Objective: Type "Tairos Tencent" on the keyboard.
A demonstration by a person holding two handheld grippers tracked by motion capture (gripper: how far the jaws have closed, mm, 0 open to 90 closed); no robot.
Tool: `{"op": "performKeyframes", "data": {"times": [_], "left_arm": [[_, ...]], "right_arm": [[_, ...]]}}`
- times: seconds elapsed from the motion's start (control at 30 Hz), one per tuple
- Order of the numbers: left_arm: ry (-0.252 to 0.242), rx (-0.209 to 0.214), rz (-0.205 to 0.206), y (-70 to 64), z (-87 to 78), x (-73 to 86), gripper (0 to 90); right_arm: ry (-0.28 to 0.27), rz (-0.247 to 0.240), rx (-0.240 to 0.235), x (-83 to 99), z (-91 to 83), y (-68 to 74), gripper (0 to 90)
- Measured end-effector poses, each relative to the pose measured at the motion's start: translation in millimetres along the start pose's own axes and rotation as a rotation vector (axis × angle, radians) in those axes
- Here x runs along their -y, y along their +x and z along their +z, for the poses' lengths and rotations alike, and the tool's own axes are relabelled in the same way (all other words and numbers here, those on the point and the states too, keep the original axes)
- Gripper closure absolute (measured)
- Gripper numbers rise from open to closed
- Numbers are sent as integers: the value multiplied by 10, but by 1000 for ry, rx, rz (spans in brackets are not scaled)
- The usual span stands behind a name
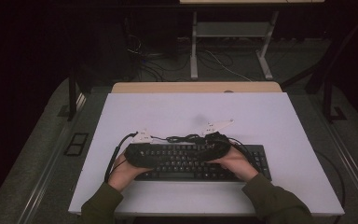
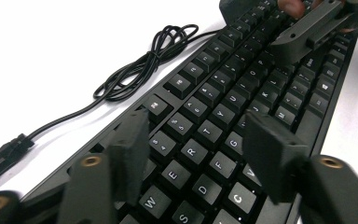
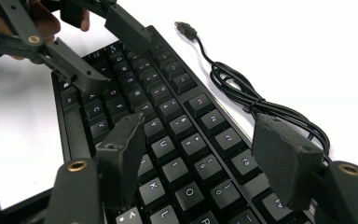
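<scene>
A: Where do we have the keyboard (image 1: 200, 161)?

B: It lies flat at the near edge of the white table (image 1: 261, 112), long side across in front of us. We hold both grippers low over its keys, pointing toward each other.

A: How does our left gripper (image 2: 200, 144) stand?

B: Its jaws are spread wide, nothing between them but the keys below, around the E, R, F and G row. We cannot tell whether the pads touch the keycaps.

A: And the right gripper (image 3: 205, 149)?

B: Spread apart too, over the keys near K, L and O, with nothing clasped. In each gripper view we see the other gripper farther along the keyboard, also parted.

A: What lies around us?

B: The keyboard's own black cable (image 3: 256, 100) is bundled in a loose coil on the table just beyond the keyboard's far edge, its plug (image 3: 184, 29) lying free on the white surface. From above, that coil sits between our two grippers' grey plates, close to the trailing gripper leads. Beyond the table we see a dark floor and the legs of another desk (image 1: 193, 51).
</scene>
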State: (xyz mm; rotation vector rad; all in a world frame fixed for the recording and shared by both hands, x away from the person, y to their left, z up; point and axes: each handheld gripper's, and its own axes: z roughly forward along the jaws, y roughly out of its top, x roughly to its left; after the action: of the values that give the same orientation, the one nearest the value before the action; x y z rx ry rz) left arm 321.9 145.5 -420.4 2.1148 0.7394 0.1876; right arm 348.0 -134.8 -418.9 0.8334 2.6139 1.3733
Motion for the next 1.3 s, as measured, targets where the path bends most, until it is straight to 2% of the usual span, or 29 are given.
{"op": "performKeyframes", "data": {"times": [0.2, 0.33, 0.5, 0.8, 0.87, 0.97, 1.07, 1.3], "left_arm": [[-11, -11, 13, -20, 9, 10, 216], [7, -22, 20, -16, 12, 17, 133], [-2, -29, 8, -11, 17, 42, 42], [-1, -38, 2, 2, -8, 47, 12], [-15, -41, 3, -6, -6, 47, 13], [-16, -43, 6, -12, -9, 46, 13], [-16, -41, 7, -14, -7, 47, 13], [-18, -41, 10, -14, -12, 45, 15]], "right_arm": [[-2, 3, 0, 3, -18, -3, 340], [-3, 4, 3, 7, -33, -8, 340], [-6, 6, 6, 12, -57, -20, 340], [-3, 12, 13, 34, -80, -34, 351], [1, 9, 13, 41, -87, -36, 364], [3, 11, 13, 52, -98, -38, 405], [5, 9, 12, 59, -111, -44, 482], [4, 6, -6, 75, -133, -49, 767]]}}
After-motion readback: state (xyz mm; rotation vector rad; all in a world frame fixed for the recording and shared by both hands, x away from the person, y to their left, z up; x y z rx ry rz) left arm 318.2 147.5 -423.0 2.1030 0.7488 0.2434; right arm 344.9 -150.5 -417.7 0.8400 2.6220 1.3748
